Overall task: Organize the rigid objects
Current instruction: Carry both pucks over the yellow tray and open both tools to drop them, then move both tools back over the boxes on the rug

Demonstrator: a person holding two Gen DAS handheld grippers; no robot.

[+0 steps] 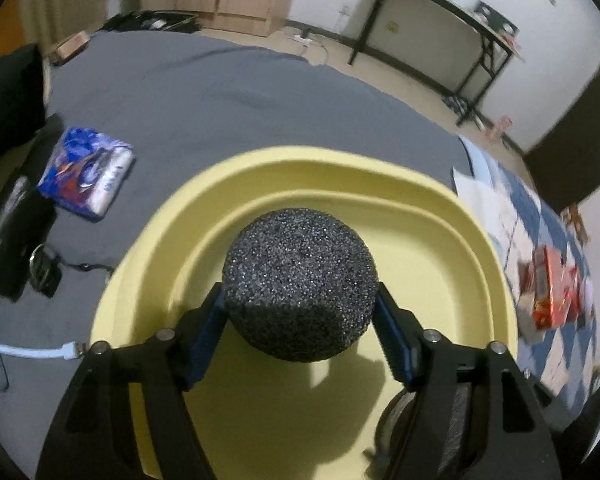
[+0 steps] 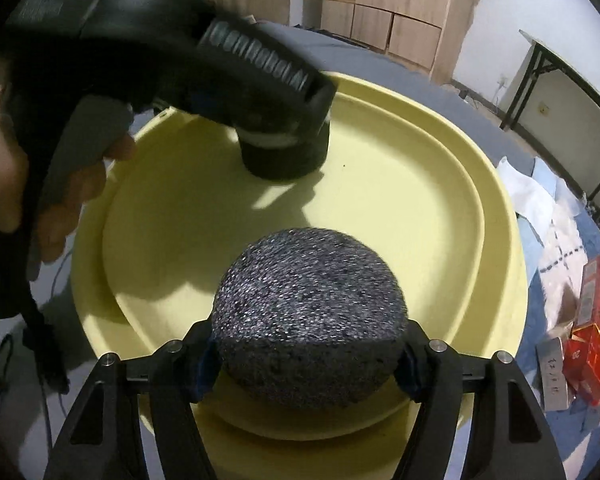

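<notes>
Grey speckled foam balls sit clamped in both tools above the yellow tray (image 2: pixel 496 216): the left gripper (image 1: pixel 300 320) pinches one ball (image 1: pixel 300 284), the right gripper (image 2: pixel 308 354) another (image 2: pixel 310 312). Best to lower each until it touches the tray floor, well apart, then ease the fingers open.

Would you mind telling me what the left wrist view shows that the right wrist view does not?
Only the left wrist view shows the blue tissue pack on the grey sheet and a white charger cable. Only the right wrist view shows the person's left hand holding the left gripper over the tray. Both show the yellow tray, a dark foam ball clamped between fingers, with the right gripper on its own foam ball, and red boxes.
</notes>
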